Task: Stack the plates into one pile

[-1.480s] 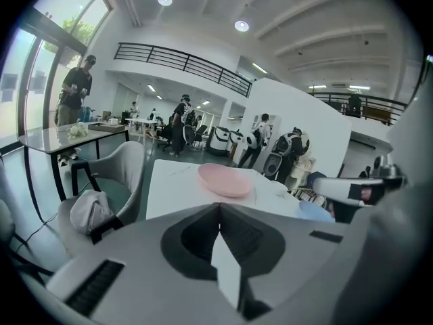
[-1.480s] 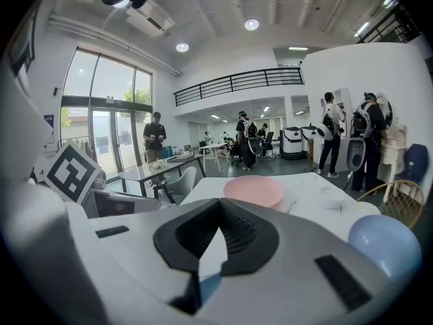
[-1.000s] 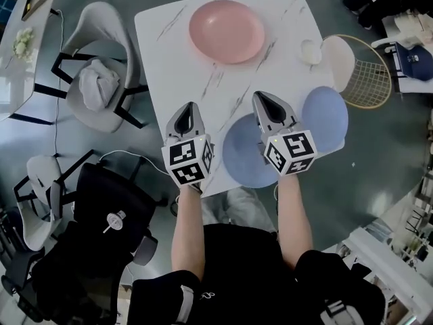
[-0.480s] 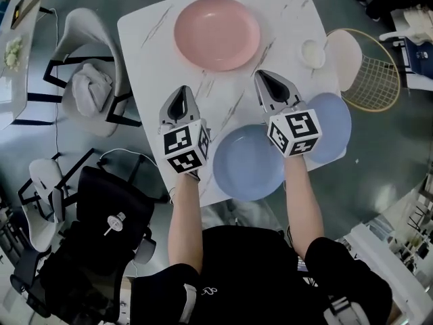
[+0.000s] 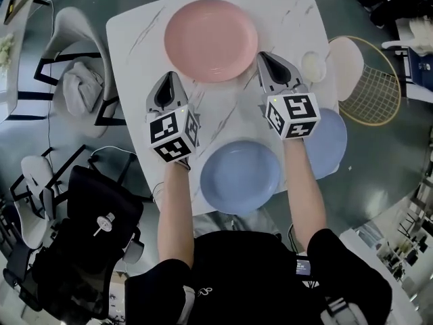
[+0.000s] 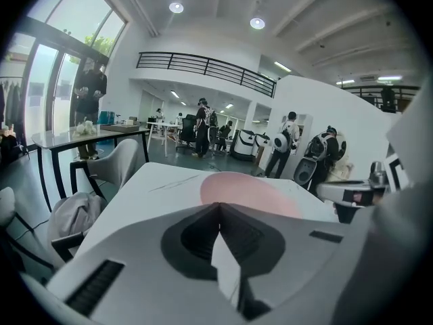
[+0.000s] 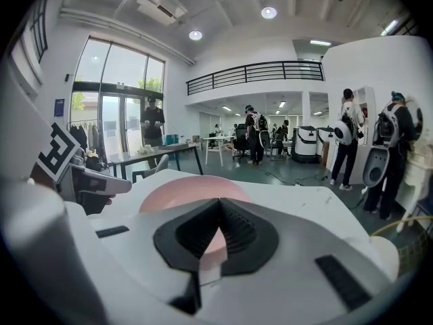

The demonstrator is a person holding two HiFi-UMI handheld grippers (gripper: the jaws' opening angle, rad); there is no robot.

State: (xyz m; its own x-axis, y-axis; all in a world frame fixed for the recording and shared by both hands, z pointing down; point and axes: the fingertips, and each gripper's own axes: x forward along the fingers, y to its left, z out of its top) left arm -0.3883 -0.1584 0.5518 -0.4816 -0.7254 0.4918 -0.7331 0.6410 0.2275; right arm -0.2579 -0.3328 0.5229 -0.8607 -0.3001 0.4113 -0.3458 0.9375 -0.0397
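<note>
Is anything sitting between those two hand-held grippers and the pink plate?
Nothing visible. Only bare table lies between the left hand-held gripper, the right hand-held gripper and the pink plate; the small white dish sits off to the right.

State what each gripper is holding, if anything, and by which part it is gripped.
Nothing is held. The left gripper and the right gripper are both shut with nothing between their jaws, pointing toward the pink plate.

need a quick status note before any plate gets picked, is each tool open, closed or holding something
Left tool: closed, holding nothing.
Right tool: closed, holding nothing.
</note>
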